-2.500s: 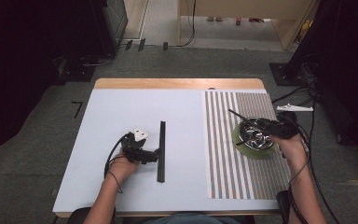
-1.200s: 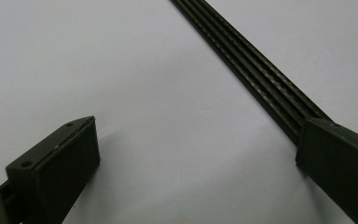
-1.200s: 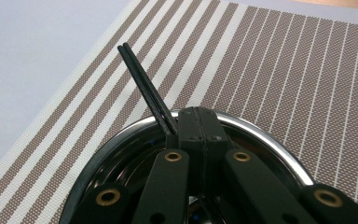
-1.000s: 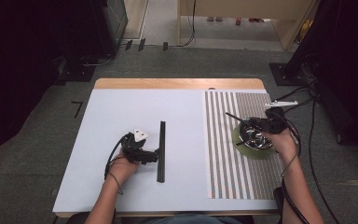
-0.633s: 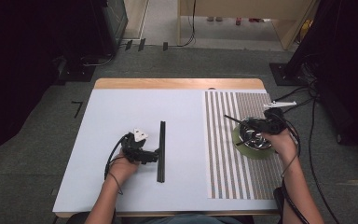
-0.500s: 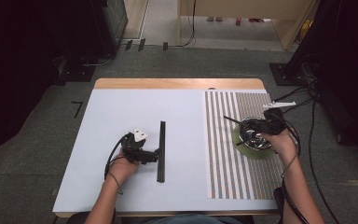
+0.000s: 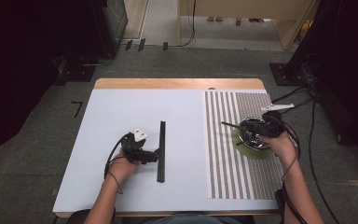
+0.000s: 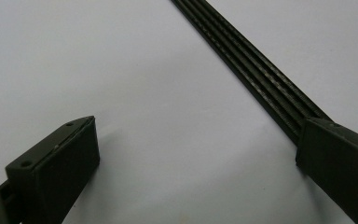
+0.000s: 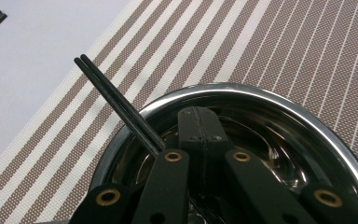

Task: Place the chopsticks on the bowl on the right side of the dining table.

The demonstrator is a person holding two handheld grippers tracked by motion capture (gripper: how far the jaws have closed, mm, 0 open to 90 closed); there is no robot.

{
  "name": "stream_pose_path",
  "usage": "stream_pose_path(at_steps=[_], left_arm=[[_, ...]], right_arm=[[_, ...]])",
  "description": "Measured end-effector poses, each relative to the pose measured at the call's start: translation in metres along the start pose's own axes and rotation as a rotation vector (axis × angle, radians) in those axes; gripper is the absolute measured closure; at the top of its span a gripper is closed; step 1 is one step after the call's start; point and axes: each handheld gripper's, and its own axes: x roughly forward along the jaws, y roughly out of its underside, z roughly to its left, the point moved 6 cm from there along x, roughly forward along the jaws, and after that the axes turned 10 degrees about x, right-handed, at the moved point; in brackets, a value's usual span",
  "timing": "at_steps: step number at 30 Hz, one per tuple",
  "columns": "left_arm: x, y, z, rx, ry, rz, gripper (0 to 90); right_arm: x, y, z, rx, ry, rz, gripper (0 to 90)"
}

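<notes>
Right gripper point(image 9: 196, 116): jaws pressed together over the steel bowl point(image 9: 279, 100), clamped on a pair of black chopsticks point(image 9: 116, 109); seen from above at the right side of the table point(image 7: 266, 127)

Left gripper point(image 8: 196, 154): jaws standing wide apart, nothing between the pads; one jaw tip resting on the end of the black strip point(image 8: 247, 70); seen from above at the middle-left of the table point(image 7: 142, 151)

Chopsticks: two thin, glossy black sticks held side by side and touching; slanting up and out over the bowl's rim, tips hanging above the striped mat point(image 9: 307, 42); in the high view point(image 7: 230, 125) pointing toward the table's middle

Bowl: polished metal, round, bright rim, wavy reflections inside; sitting on a green plate point(image 7: 256, 151) on the mat

Black strip: long, flat, ribbed lengthwise with fine grooves; lying straight on the bare white surface point(image 7: 161, 149), just beside the left gripper, well apart from the bowl

Surface: white tabletop point(image 7: 121, 116) with a wooden far edge; brown-and-white striped woven mat point(image 7: 235, 182) covering the right part

Room: grey carpet point(image 7: 37, 140); dark furniture at both sides; cables point(image 7: 326, 126) trailing on the floor at the right; pale wooden unit at the far end
</notes>
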Motion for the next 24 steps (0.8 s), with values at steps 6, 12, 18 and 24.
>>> stream_pose_path(at_steps=[6, 12, 18, 24], left_arm=[[0.000, 0.000, 0.000, -0.001, 0.000, -0.001, 0.0], [0.000, 0.000, 0.000, -0.001, 0.002, 0.001, 0.0], [0.000, 0.000, 0.000, 0.001, 0.004, 0.003, 0.0], [0.000, 0.000, 0.000, 0.001, 0.003, 0.005, 0.0]], right_arm=[[-0.005, 0.001, -0.001, 0.005, 0.004, -0.021, 90.0], [-0.015, 0.002, -0.004, 0.026, 0.004, -0.050, 90.0], [-0.024, 0.009, -0.004, 0.034, 0.001, -0.053, 90.0], [-0.029, 0.016, -0.006, 0.042, 0.008, -0.049, 90.0]])
